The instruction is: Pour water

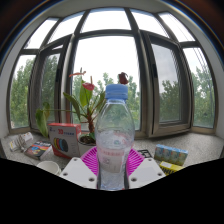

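**Bottle held upright before the bay window**

The gripper clamps a clear plastic water bottle with a blue cap between its two pink-padded fingers, both pressing its sides. The bottle stands upright. Beyond it, a pink-flowered potted plant and a red-and-white box sit on the windowsill.

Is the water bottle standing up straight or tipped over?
Upright. The water bottle stands straight between the fingers of the gripper, its blue cap on top. Whether the fingers press it, cannot tell.
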The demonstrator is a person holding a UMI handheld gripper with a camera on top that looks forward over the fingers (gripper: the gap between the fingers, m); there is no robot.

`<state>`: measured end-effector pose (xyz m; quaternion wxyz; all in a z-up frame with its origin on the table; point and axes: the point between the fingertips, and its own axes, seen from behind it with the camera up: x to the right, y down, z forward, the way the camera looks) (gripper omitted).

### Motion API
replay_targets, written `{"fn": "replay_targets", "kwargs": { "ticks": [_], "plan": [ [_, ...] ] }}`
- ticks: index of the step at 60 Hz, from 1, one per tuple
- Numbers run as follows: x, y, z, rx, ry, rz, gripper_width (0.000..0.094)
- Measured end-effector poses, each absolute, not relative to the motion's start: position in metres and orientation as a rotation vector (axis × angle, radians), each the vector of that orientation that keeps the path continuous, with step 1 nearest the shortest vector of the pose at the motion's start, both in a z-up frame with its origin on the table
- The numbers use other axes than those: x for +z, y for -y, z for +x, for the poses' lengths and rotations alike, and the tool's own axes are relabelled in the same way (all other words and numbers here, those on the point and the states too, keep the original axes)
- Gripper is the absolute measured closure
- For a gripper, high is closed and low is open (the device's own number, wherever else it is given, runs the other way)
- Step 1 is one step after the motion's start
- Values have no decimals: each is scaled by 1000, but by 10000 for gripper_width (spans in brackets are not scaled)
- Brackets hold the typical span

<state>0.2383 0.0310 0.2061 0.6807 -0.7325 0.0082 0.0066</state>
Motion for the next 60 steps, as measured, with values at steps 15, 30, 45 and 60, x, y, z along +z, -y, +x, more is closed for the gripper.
{"fn": "replay_targets", "kwargs": {
  "ticks": [15,30,45,60],
  "plan": [
    [91,-47,241,15,8,-1774,631],
    [79,-48,240,-26,36,-1749,499],
    [75,-16,254,-73,-78,-1899,77],
    [109,83,221,-146,-83,-1976,80]
  ]
}}
